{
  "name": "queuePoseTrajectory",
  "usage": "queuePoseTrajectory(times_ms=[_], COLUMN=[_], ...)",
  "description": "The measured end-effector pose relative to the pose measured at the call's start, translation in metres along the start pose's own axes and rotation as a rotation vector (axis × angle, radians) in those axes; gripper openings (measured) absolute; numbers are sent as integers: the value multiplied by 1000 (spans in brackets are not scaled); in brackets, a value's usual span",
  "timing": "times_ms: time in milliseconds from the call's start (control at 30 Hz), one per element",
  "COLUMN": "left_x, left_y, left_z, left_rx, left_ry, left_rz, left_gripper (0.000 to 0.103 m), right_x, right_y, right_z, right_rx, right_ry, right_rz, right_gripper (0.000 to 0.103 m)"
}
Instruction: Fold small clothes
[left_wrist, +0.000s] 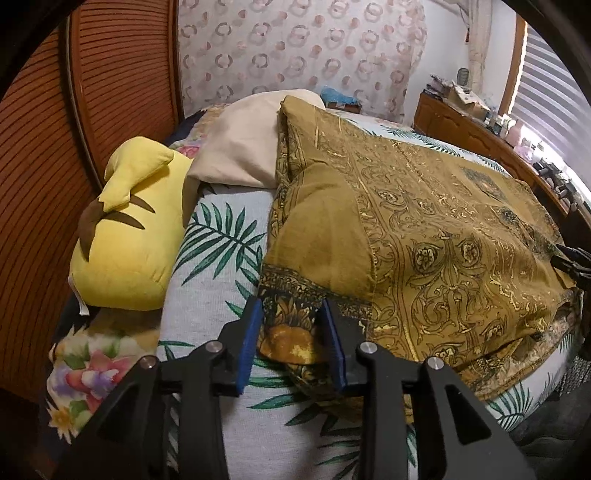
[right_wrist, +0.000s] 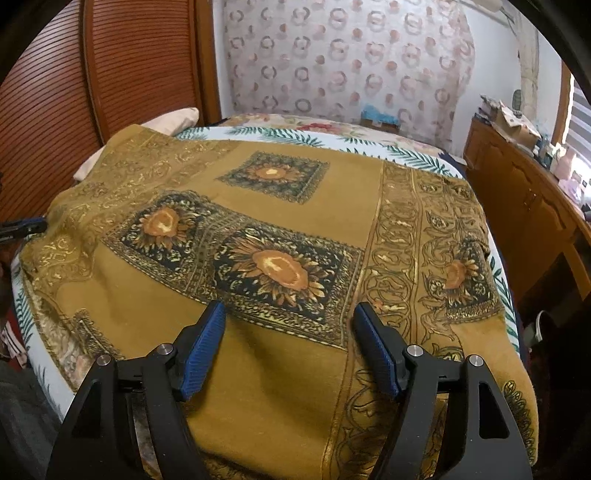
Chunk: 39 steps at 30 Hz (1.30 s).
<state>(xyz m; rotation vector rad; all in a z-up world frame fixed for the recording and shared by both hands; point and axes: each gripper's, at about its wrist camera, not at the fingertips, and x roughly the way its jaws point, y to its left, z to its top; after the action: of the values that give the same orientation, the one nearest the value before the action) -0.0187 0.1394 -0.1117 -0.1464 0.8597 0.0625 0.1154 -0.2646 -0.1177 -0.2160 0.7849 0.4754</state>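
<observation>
Left gripper (left_wrist: 291, 314): nearest in the left wrist view; its blue pads (left_wrist: 249, 339) sit either side of a dark sunflower-printed corner of the garment, but whether they press the cloth or stand just off it cannot be told.
Right gripper (right_wrist: 290, 312): jaws released and spread wide, hovering over the plain mustard area; nothing is between the pads.
Mustard garment (right_wrist: 258, 236): spread flat across the bed, with sunflower squares and gold scroll bands; its near edge hangs over the bed's near side.
Bed sheet (left_wrist: 221, 236): palm-leaf print, bare to the left of the garment.
Yellow plush toy (left_wrist: 129, 236): on the bed's left, apart from the garment.
Cream pillow (left_wrist: 240, 147): far left, touching the garment's far corner.
Wooden dresser (right_wrist: 517, 192): far right; open cardboard boxes (right_wrist: 517, 118) stand on top, their contents too small to tell.
</observation>
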Motion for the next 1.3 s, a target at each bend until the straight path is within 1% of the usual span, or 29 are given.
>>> queuePoseTrajectory(times_ms=[133, 267, 400, 500, 633, 767, 867, 933, 1067, 1133, 1167, 1200, 1267, 1300], left_x=[-5, -12, -15, -20, -23, -19, -15, -12, -12, -12, -12, -11, -11, -14], left_y=[-4, -3, -4, -2, 3, 5, 4, 4, 3, 5, 7, 9, 9, 9], left_z=[-4, -12, -16, -21, -24, -19, -14, -11, -12, -13, -14, -15, -16, -16], left_rx=[18, 9, 15, 7, -42, -99, -136, -147, -120, -122, -129, -137, -141, -145], left_ry=[30, 45, 53, 65, 55, 45, 33, 22, 10, 6, 2, 1, -6, -29], left_rz=[-16, -24, -9, -17, -48, -110, -139, -142, -144, -151, -164, -175, -193, -203], left_gripper=[35, 36, 36, 36, 36, 36, 37, 36, 36, 18, 14, 6, 3, 2], right_x=[2, 4, 5, 5, 5, 5, 5, 6, 6, 6, 6, 6, 7, 8], right_y=[0, 1, 0, -1, -1, -2, -2, -3, -2, -2, -2, -3, -3, -3], right_z=[0, 0, 1, 1, 2, 3, 2, 3, 3, 3, 3, 3, 3, 3], right_rx=[-6, -8, 5, 5, 4, 9, 9, 11, 11, 11, 11, 12, 14, 15], right_ry=[5, 10, 9, 8, 4, 6, 5, 6, 8, 7, 7, 7, 11, 12], right_rz=[-9, -8, -2, -2, 0, 5, 5, 5, 7, 6, 7, 8, 10, 11], right_gripper=[74, 74, 74, 74, 74, 74, 74, 74, 74, 74, 74, 74, 74, 74])
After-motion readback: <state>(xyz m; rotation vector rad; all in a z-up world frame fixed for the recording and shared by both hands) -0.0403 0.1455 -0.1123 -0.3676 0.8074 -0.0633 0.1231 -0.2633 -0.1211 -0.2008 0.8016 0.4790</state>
